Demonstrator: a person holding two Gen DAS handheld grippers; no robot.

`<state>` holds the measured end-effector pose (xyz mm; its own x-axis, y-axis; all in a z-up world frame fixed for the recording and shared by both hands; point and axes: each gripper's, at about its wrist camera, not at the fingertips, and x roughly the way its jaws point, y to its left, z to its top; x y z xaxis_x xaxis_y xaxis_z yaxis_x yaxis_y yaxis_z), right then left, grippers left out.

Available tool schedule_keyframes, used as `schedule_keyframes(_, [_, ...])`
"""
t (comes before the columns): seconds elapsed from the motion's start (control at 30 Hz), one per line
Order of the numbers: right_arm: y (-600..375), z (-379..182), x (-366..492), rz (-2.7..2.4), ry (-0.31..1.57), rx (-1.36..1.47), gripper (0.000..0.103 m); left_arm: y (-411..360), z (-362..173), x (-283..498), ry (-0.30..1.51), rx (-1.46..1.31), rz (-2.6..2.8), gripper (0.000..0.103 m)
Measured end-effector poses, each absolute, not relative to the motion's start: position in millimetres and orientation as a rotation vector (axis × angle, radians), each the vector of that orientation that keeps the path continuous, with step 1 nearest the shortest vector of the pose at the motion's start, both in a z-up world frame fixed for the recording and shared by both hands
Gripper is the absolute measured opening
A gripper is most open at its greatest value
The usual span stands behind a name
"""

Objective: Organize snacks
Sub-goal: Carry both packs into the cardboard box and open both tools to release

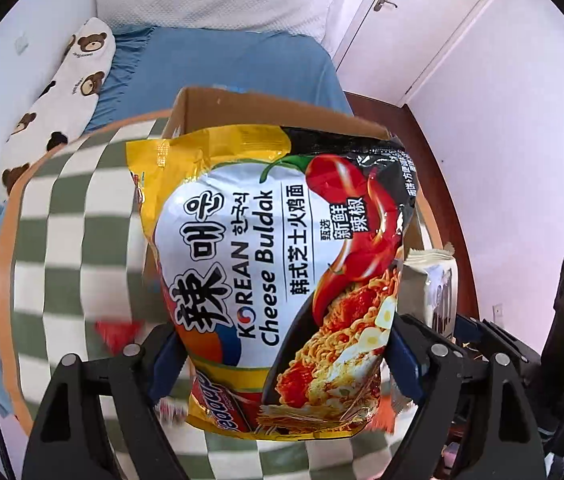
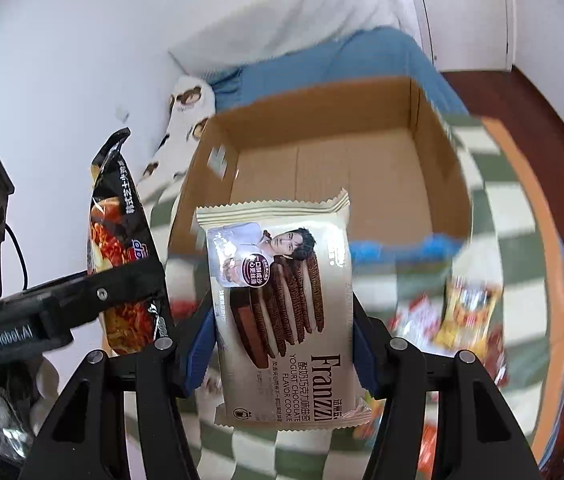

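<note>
While both snacks hang clear of the checked blanket (image 2: 493, 216), the noodle bag (image 1: 278, 272) sits clamped between the blue pads of the left hand-held gripper (image 1: 282, 352), gripped low on its body with most of its bulk standing free above the jaws, and the cookie pack (image 2: 282, 304) is clamped the same way in the right hand-held gripper (image 2: 282, 340). Just beyond both lies the open cardboard box (image 2: 433, 120), its floor bare, resting on the blanket with the blue bed sheet (image 1: 242, 64) behind it. The likeliest trouble, I judge, is the puffy noodle bag slipping or swinging in its low pinch, or its upper end catching the near wall of the box on the way over; the two packs ride close side by side, so they could knock each other if brought in together. Room inside the box looks ample for both. Loose snack packets (image 2: 465, 312) lie on the blanket to the right of the box, and the bear-print pillow (image 1: 62, 92) lines the wall side, so the clear approach is straight over the near rim
</note>
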<state>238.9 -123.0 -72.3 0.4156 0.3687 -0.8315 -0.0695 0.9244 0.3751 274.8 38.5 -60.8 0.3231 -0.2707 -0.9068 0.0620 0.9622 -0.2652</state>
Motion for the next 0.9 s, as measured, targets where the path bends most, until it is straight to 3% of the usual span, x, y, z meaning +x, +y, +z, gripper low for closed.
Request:
schedule_keyframes(0.3, [-126.2,-121.5,376.3,0.231,1.174,0.256,0.061,33.1,-136.2,420.0,1.413,-0.189,-0.177,0.085])
schedule_keyframes(0.67, [-117.6,-194.1,455.3,0.223,1.28,0.229,0.062,28.3,-201.2,480.0,1.55,-0.154,-0.117,0.085])
schedule_keyframes(0.73, [-115.5,-202.8,465.9,0.22,1.301,0.232,0.065,30.2,-207.0,485.4,1.546,-0.144,-0.109,0.085])
schedule_keyframes(0.8, [-112.7,-211.0,471.6,0.206,1.303,0.203,0.082,31.6,-211.1,487.3,1.544,-0.15,-0.096,0.085])
schedule_keyframes(0.9, [-112.3,-222.5,479.4,0.208,1.32,0.184,0.093,32.1,-219.0,487.6,1.566,-0.171,-0.098,0.086])
